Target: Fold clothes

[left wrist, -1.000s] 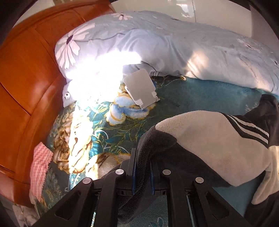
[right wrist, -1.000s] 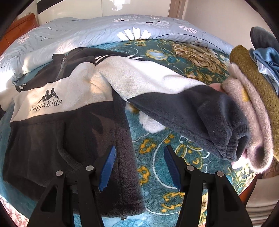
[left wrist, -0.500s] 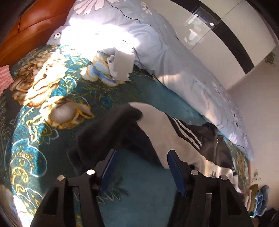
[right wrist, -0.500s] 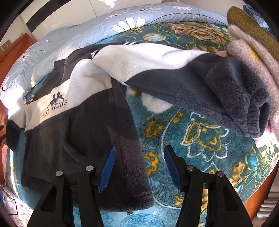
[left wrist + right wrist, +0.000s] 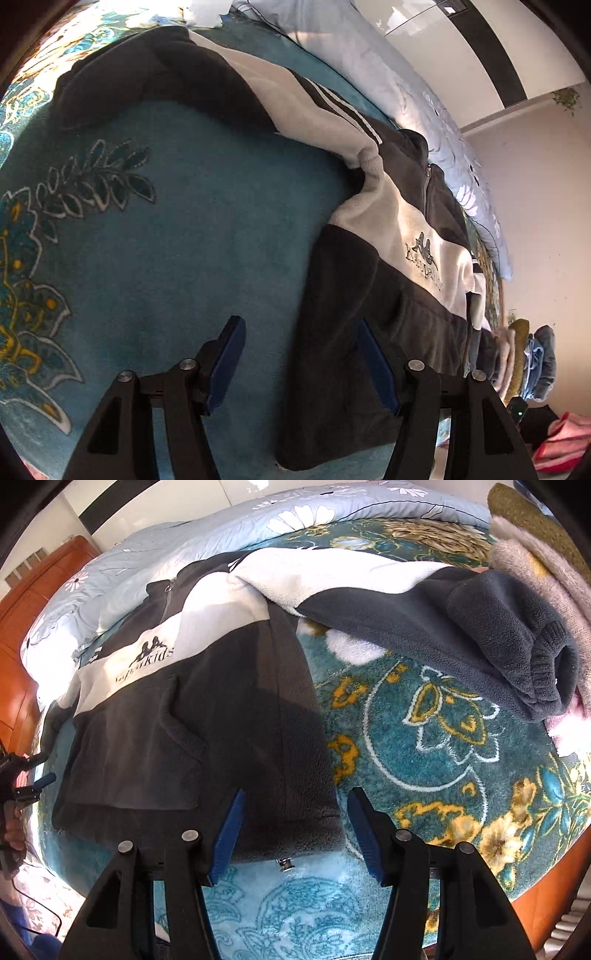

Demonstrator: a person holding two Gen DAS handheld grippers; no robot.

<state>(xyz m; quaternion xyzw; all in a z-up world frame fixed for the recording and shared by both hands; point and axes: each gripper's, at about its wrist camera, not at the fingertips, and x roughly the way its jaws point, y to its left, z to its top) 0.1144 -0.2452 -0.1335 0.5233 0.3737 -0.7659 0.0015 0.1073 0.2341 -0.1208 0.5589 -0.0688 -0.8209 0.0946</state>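
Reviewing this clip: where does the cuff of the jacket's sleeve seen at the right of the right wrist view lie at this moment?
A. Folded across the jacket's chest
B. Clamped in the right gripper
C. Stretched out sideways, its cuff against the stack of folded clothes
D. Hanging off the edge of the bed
C: the sleeve runs out sideways from the jacket over the teal blanket, and its cuff lies against the stack of folded clothes.
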